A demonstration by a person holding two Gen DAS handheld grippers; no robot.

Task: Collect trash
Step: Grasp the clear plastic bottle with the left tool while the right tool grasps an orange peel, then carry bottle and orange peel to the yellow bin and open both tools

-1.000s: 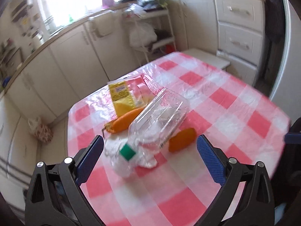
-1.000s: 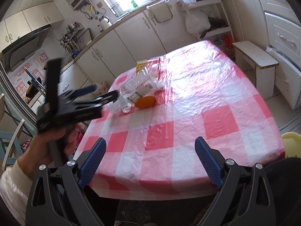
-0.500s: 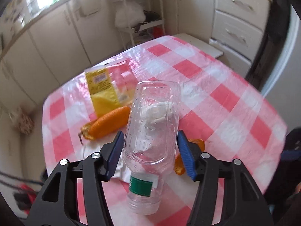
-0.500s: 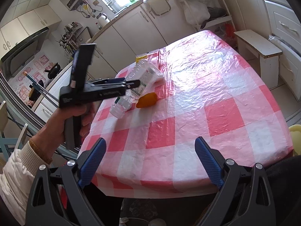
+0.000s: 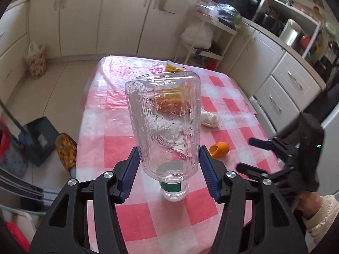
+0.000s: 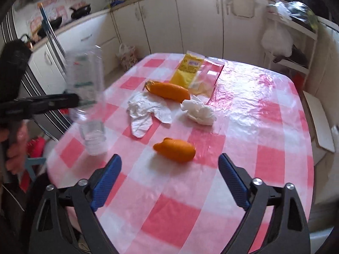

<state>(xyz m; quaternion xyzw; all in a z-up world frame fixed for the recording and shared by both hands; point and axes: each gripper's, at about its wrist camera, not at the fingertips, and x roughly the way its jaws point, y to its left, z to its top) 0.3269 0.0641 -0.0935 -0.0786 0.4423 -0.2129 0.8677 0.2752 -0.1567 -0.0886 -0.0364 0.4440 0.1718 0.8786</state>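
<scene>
My left gripper (image 5: 168,169) is shut on a clear plastic bottle (image 5: 165,124) with a green label, held neck-down above the checked table (image 5: 135,218). The bottle also shows blurred at the left of the right wrist view (image 6: 88,97). My right gripper (image 6: 169,180) is open and empty, just short of an orange peel (image 6: 174,149); it also shows in the left wrist view (image 5: 260,156). On the table lie a second orange peel (image 6: 168,90), a white glove (image 6: 146,112), a crumpled tissue (image 6: 199,112) and a yellow packet (image 6: 188,69).
Kitchen cabinets (image 6: 199,21) run behind the table. A white shelf rack (image 6: 292,48) with bags stands at the right. A low bench (image 6: 320,118) sits beside the table's right edge. A blue bin (image 5: 38,139) and bags stand on the floor at the left.
My left gripper closed on the bottle and lifted it off the table, swinging to the table's left side. My right gripper moved in over the table toward the near orange peel.
</scene>
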